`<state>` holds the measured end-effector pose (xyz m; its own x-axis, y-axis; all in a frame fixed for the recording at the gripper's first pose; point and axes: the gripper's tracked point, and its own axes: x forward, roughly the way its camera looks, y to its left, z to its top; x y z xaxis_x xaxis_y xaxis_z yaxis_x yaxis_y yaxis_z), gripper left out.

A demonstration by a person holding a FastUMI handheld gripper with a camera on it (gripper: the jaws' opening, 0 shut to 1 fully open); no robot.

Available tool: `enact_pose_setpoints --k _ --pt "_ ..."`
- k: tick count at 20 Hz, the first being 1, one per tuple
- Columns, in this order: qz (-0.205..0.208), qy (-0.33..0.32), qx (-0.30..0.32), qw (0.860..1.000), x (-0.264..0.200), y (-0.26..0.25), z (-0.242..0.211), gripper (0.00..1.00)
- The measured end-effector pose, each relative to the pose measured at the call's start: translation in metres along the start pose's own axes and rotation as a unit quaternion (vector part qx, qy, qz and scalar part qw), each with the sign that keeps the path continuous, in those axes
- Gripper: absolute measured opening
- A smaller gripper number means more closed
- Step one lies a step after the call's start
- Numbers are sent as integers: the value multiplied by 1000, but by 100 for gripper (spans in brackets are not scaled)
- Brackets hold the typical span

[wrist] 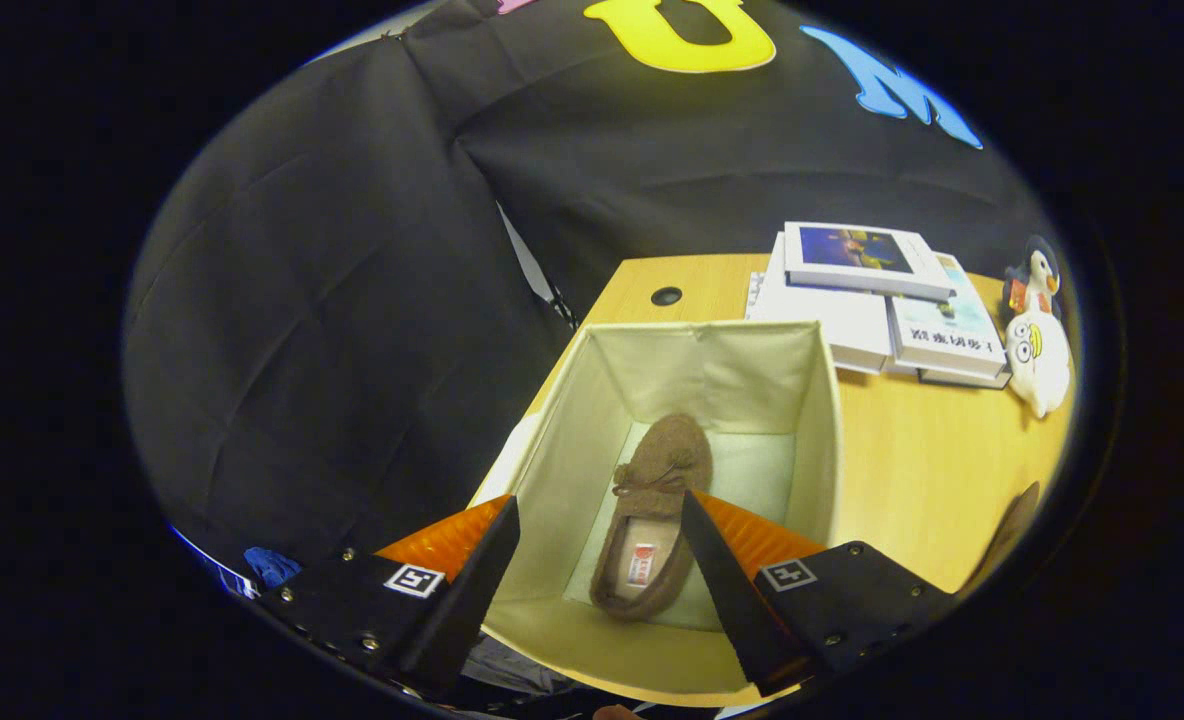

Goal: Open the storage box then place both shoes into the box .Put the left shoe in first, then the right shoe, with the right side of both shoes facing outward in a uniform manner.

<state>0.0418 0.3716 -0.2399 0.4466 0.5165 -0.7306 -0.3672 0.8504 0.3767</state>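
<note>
The storage box stands open on the tabletop, one brown shoe lying inside with a small red-and-white insole label too small to read. The tongs hang wide and empty above it. Far right, stacked books carry Chinese writing, beside penguin toys.

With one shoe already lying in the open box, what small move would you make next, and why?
Probably lift the gripper out and swing toward the second shoe, at the table's edge beside the storage box. Its fingers stand open and empty above the brown shoe on the box floor, so one shoe remains.
</note>
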Motion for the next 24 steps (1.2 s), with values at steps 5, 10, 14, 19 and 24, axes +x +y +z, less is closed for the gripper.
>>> enact_pose_setpoints --k 5,10,14,19,24 --pt "-32 -45 -14 998 -47 -43 19 99" --pt "-81 -67 2 994 -97 -110 16 99" --pt "-114 -86 29 989 -132 -165 6 99" --pt "-165 -100 34 981 -170 -231 -15 99" --pt "-206 -99 38 973 -196 -284 -45 99"
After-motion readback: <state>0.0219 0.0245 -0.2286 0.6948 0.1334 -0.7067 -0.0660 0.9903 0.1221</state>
